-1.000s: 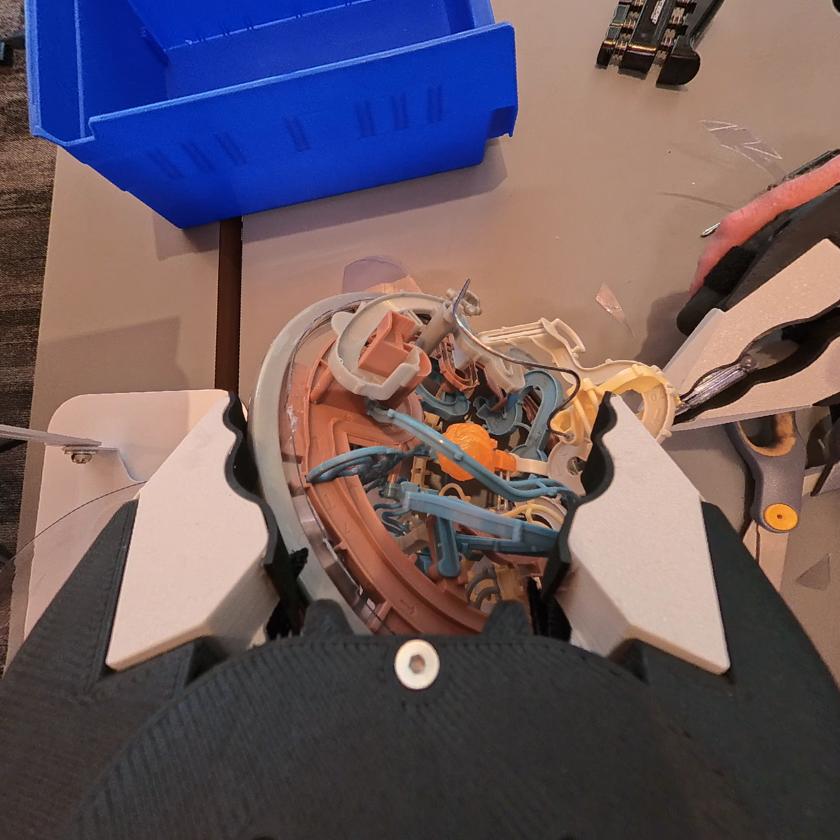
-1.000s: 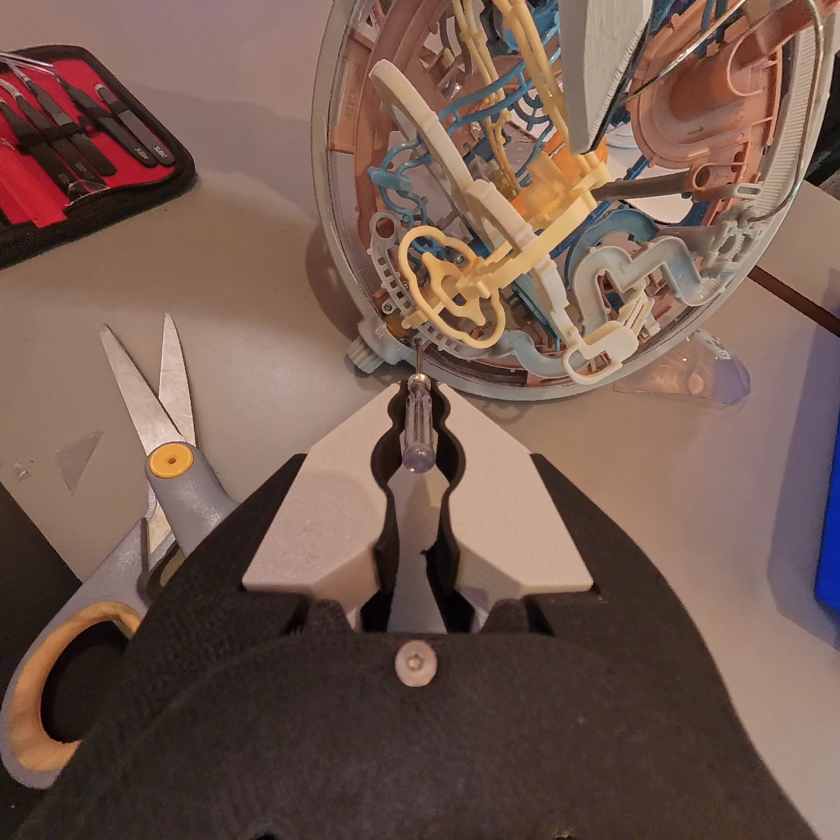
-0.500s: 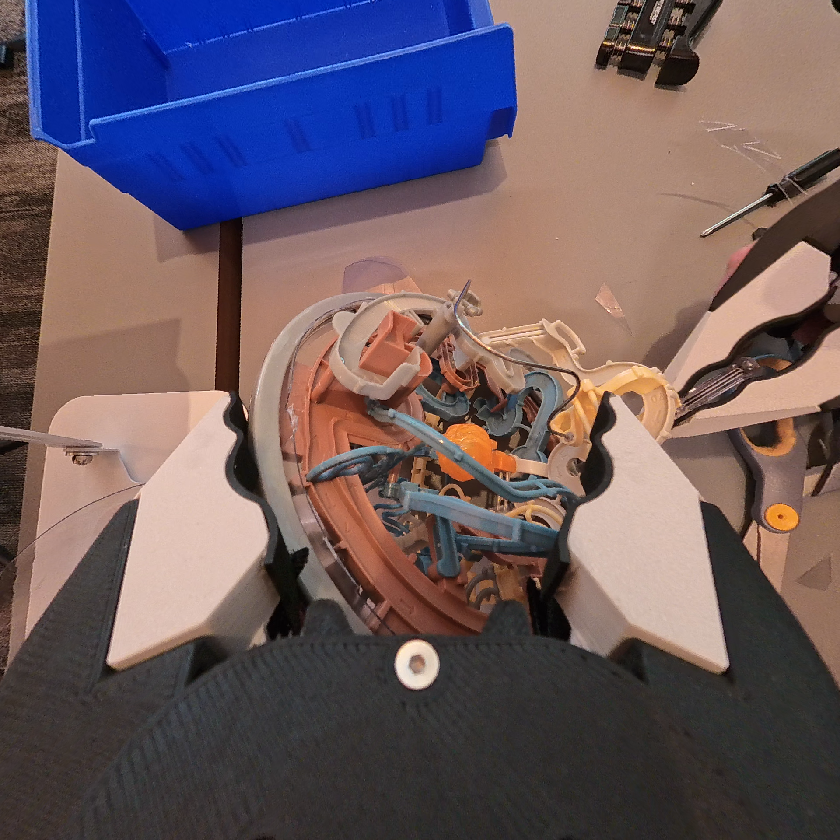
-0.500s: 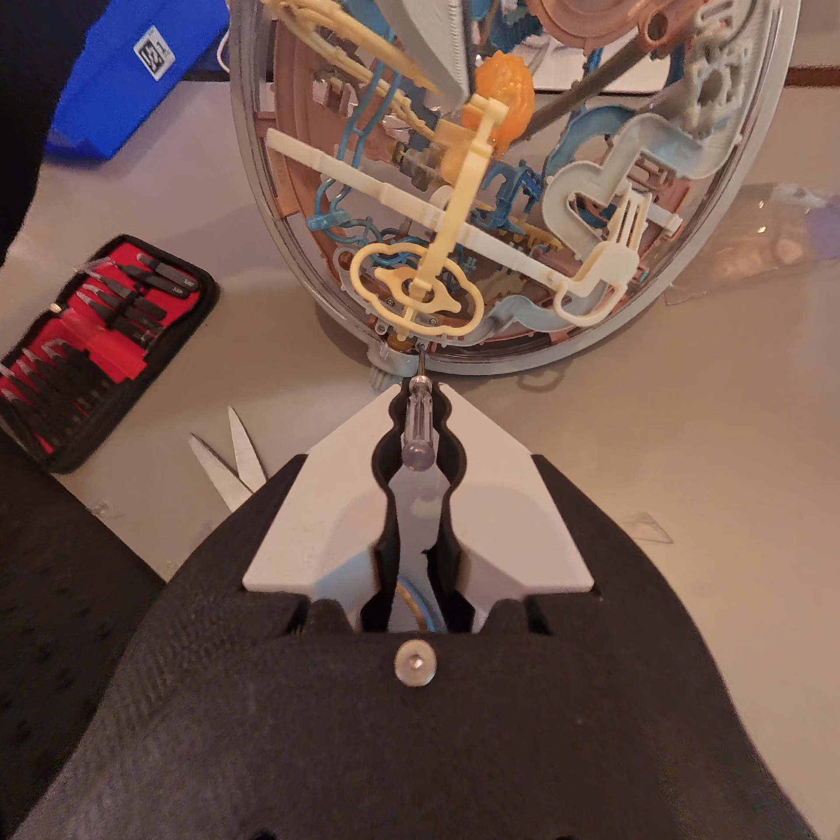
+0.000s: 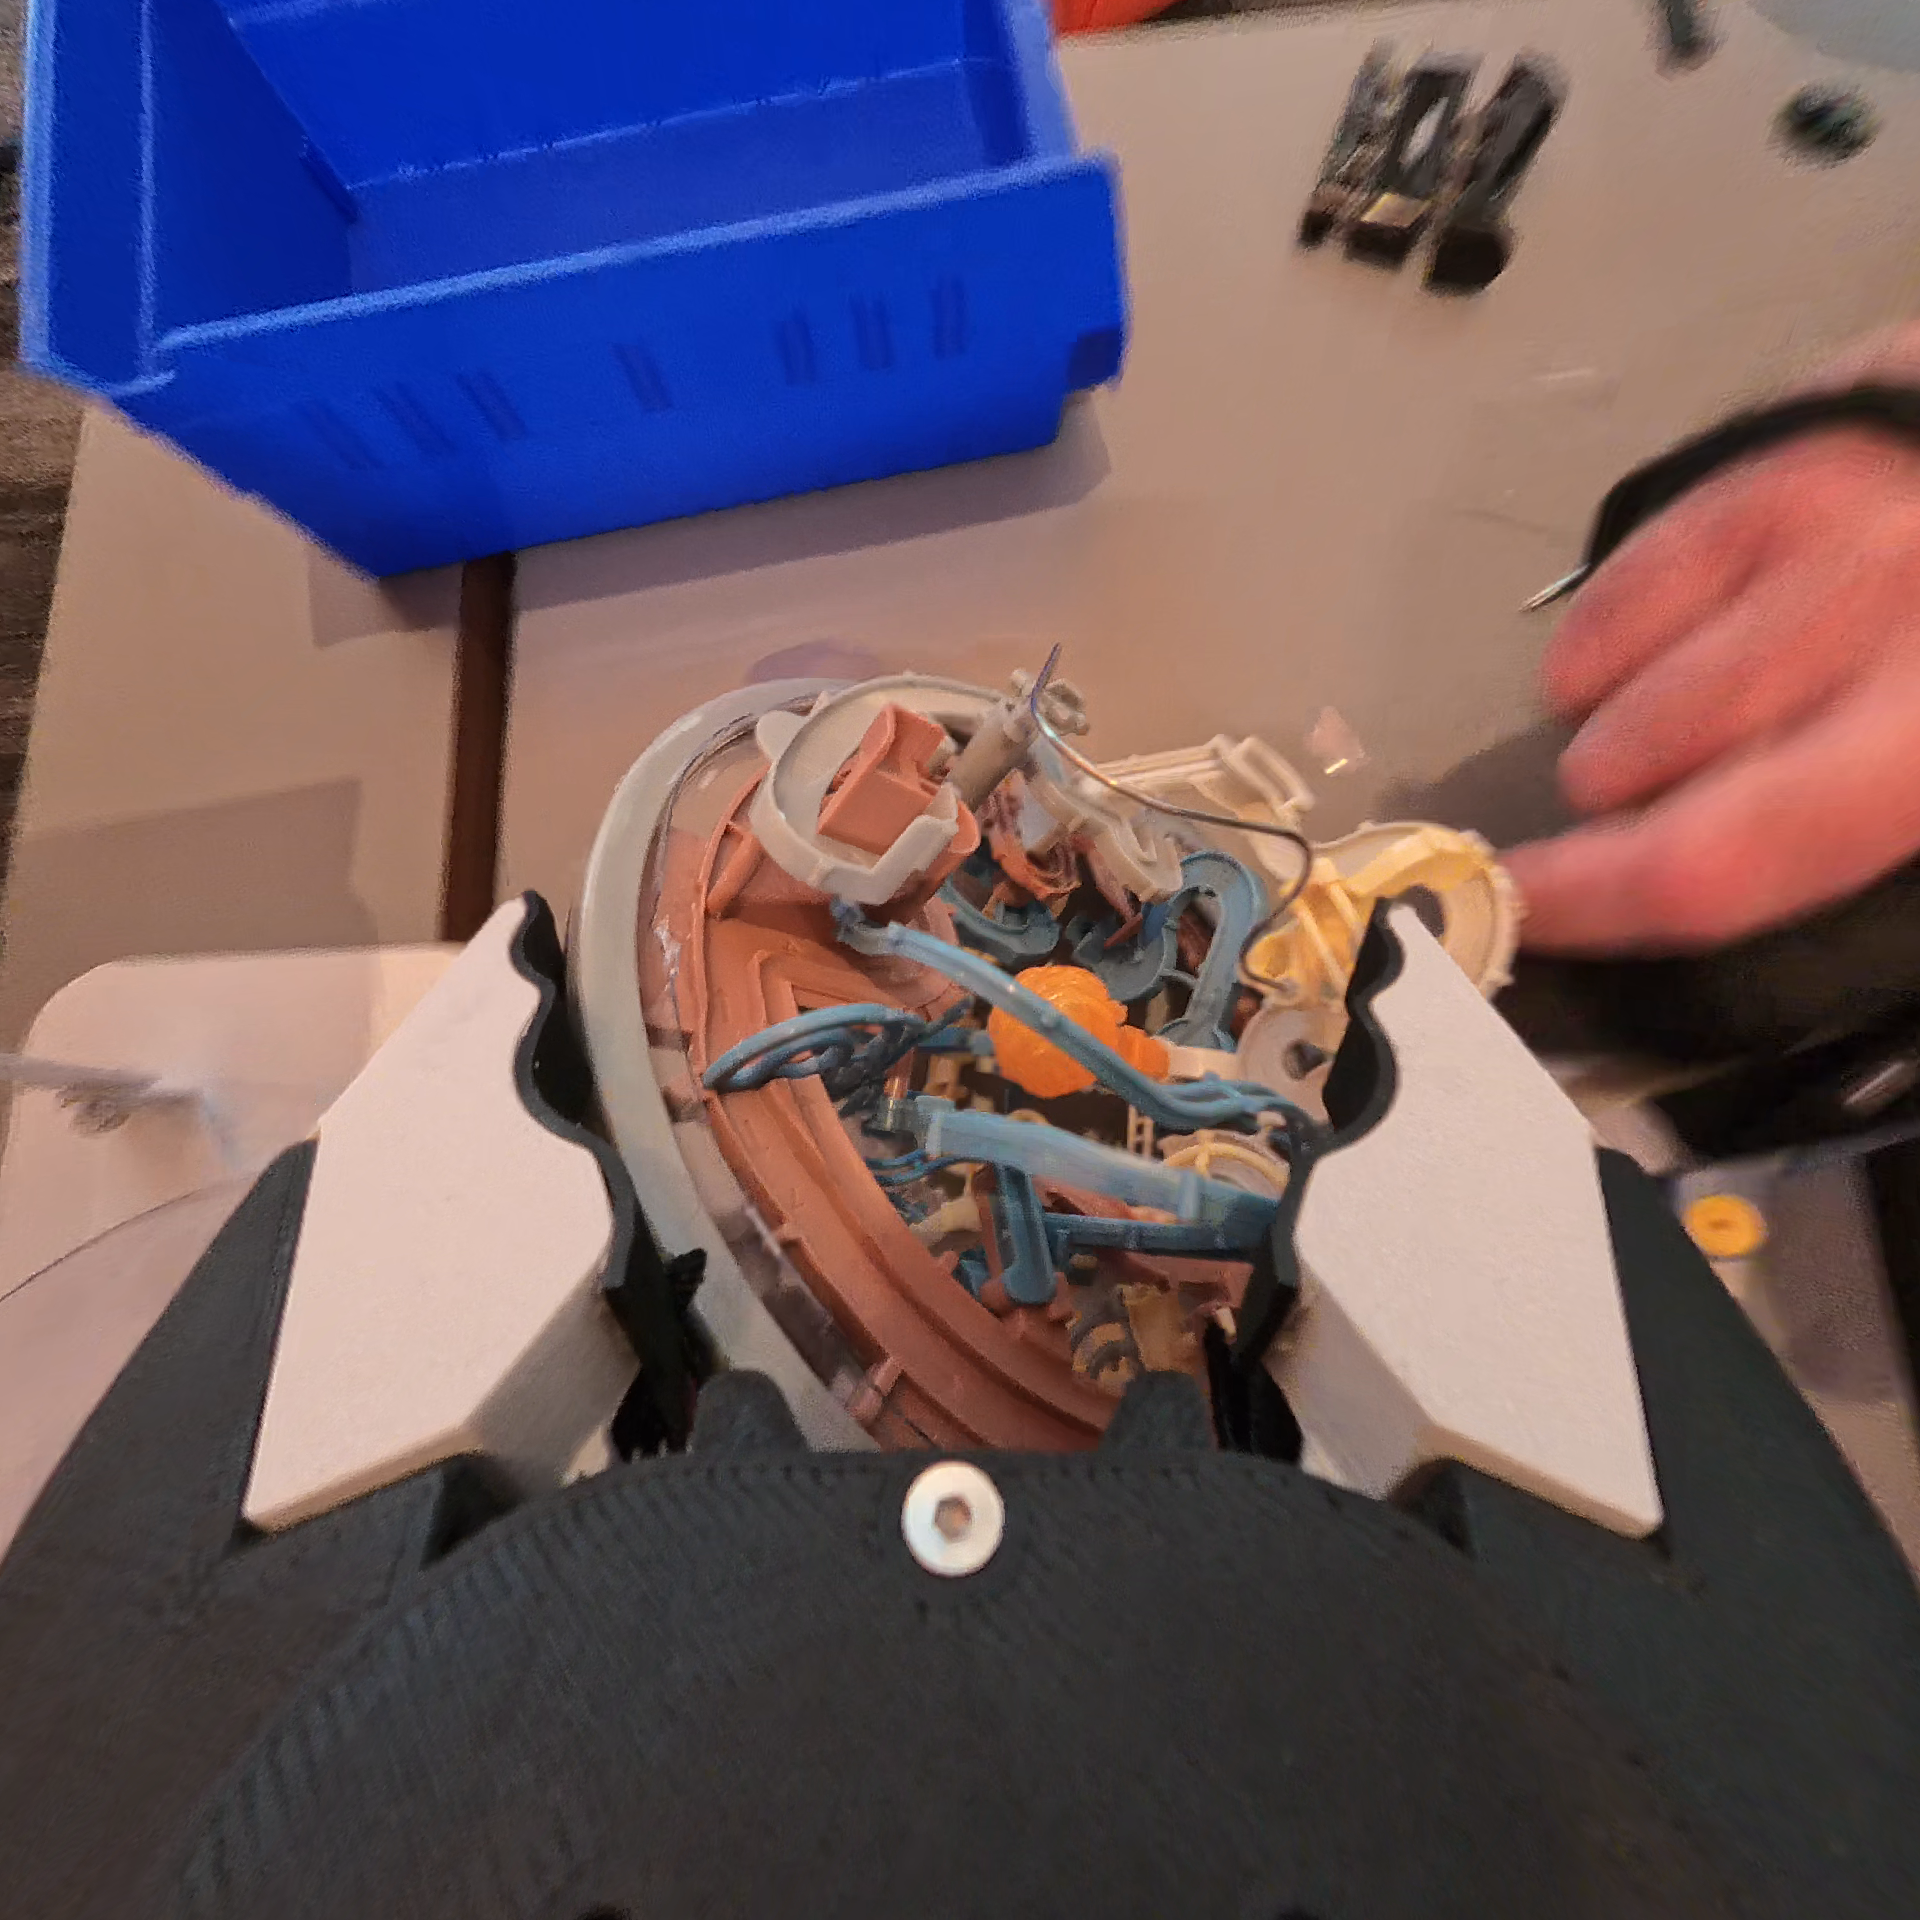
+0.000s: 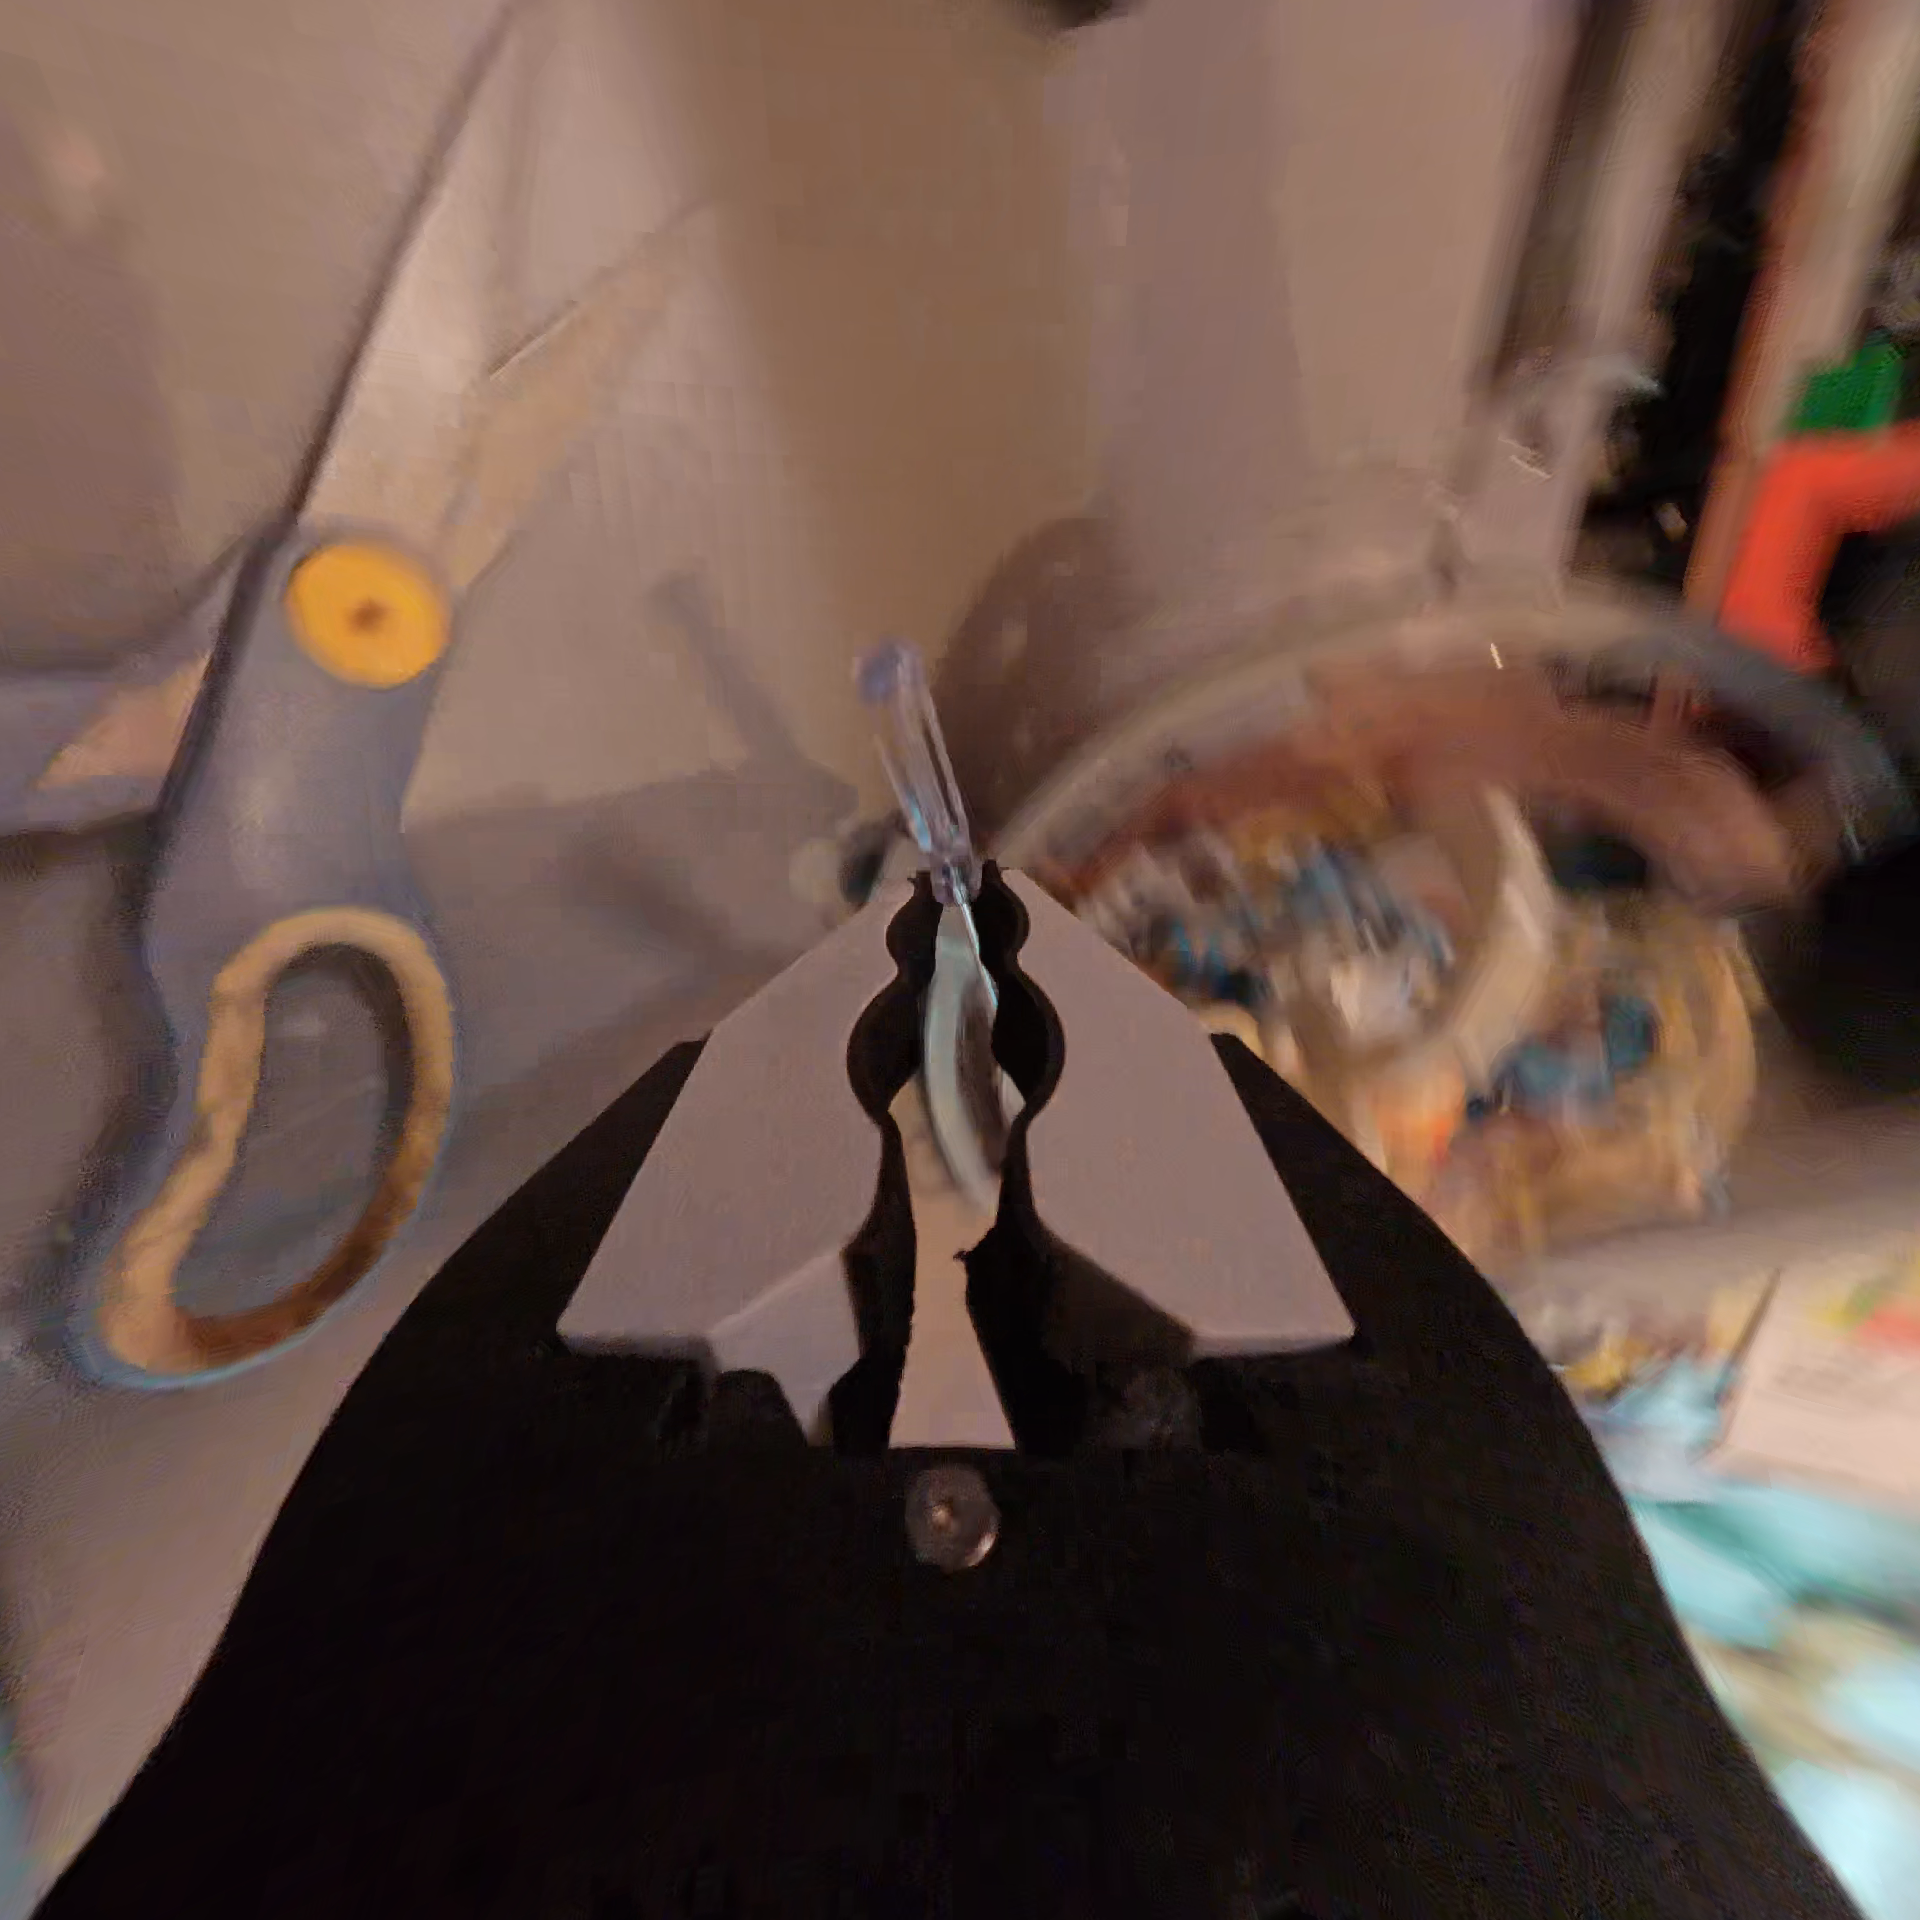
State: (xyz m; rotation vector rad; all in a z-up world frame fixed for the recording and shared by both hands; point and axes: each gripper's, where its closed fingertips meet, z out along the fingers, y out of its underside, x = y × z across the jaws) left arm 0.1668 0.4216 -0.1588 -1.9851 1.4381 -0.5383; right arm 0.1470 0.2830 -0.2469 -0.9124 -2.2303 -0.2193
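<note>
My left gripper (image 5: 956,914) is shut on a clear maze ball (image 5: 935,1039) with brown, blue and cream tracks and an orange piece inside, one finger on each side. A hand (image 5: 1714,748) reaches in at its right, close to the cream part. The right wrist view is blurred. My right gripper (image 6: 956,878) is shut on a small screwdriver (image 6: 920,769). Its clear handle sticks out past the fingertips. The maze ball (image 6: 1403,987) lies just right of the tips.
A blue bin (image 5: 582,312) stands at the back left on the beige table (image 5: 1299,468). A black tool set (image 5: 1423,208) lies at the back right. Grey scissors (image 6: 301,935) with a yellow pivot lie left of my right gripper. Coloured paper (image 6: 1818,1382) lies at the right.
My right gripper has swung off the ball's base and turned. The screwdriver's handle now points forward out of the jaws. A hand has come into the left view. The left gripper still holds the ball.
</note>
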